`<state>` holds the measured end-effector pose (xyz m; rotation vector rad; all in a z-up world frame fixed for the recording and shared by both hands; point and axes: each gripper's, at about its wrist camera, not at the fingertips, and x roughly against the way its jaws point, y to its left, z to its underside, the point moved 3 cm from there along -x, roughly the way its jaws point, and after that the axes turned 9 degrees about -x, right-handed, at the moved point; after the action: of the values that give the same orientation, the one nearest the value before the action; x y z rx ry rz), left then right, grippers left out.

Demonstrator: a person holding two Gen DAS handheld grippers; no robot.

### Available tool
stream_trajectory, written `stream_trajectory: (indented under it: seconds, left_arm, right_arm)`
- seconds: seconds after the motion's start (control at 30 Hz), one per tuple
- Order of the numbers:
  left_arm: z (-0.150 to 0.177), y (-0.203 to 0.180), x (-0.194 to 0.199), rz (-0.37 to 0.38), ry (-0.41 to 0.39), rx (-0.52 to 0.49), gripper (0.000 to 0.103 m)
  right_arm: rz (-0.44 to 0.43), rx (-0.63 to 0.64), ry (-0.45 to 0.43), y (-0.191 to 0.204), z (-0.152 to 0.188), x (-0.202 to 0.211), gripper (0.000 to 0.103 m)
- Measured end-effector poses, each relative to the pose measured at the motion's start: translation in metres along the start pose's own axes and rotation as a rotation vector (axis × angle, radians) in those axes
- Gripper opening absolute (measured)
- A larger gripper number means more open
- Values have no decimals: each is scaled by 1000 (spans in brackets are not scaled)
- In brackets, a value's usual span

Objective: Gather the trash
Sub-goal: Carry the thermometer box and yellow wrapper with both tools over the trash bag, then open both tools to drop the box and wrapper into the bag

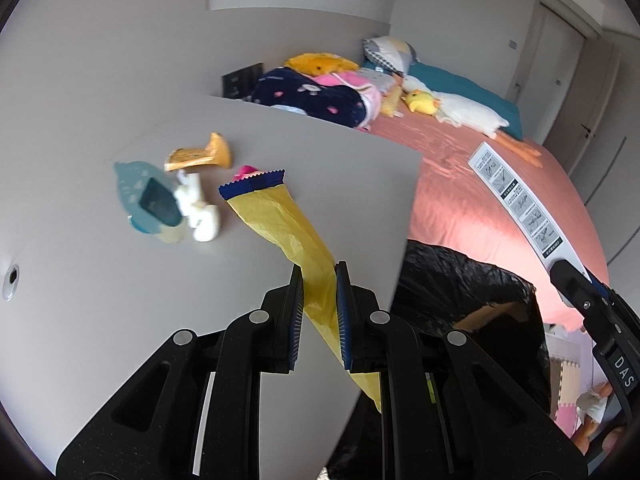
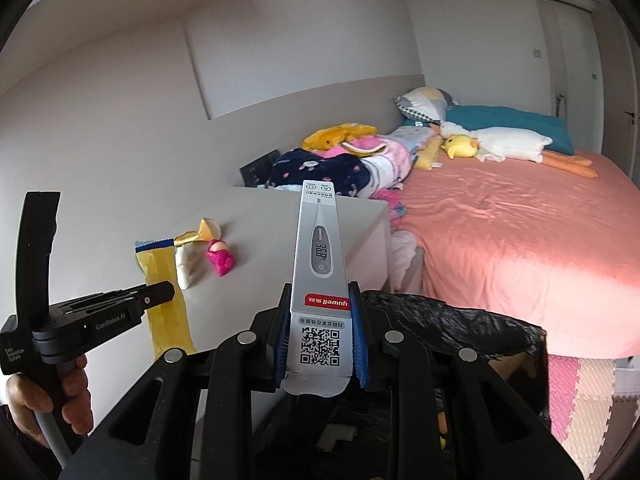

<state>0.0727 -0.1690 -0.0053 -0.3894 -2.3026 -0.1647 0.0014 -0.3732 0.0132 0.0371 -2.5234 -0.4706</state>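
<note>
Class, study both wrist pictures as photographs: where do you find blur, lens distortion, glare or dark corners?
Left wrist view: the trash on the table, such as the blue lid, is smeared by blur, while the yellow wrapper stays sharper; the table edge bows. Right wrist view: sharper, the thermometer box print readable; sheen on the pink bedsheet; walls curve. Both: black fisheye corners.

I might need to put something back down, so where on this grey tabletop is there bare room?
The tabletop is bare across its near half, between the yellow wrapper and the small round hole at its edge. The far middle is crowded: teal packet, white bottle, orange wrapper and pink toy bunch together there.
</note>
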Motion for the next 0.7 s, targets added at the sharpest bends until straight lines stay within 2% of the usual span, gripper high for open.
stream_trajectory:
  seconds: [0.7]
  left_arm:
    - [-6,-89,-14,119,27,-171,15]
  right_arm:
    - [131,-99,-62,-72,0,38,27]
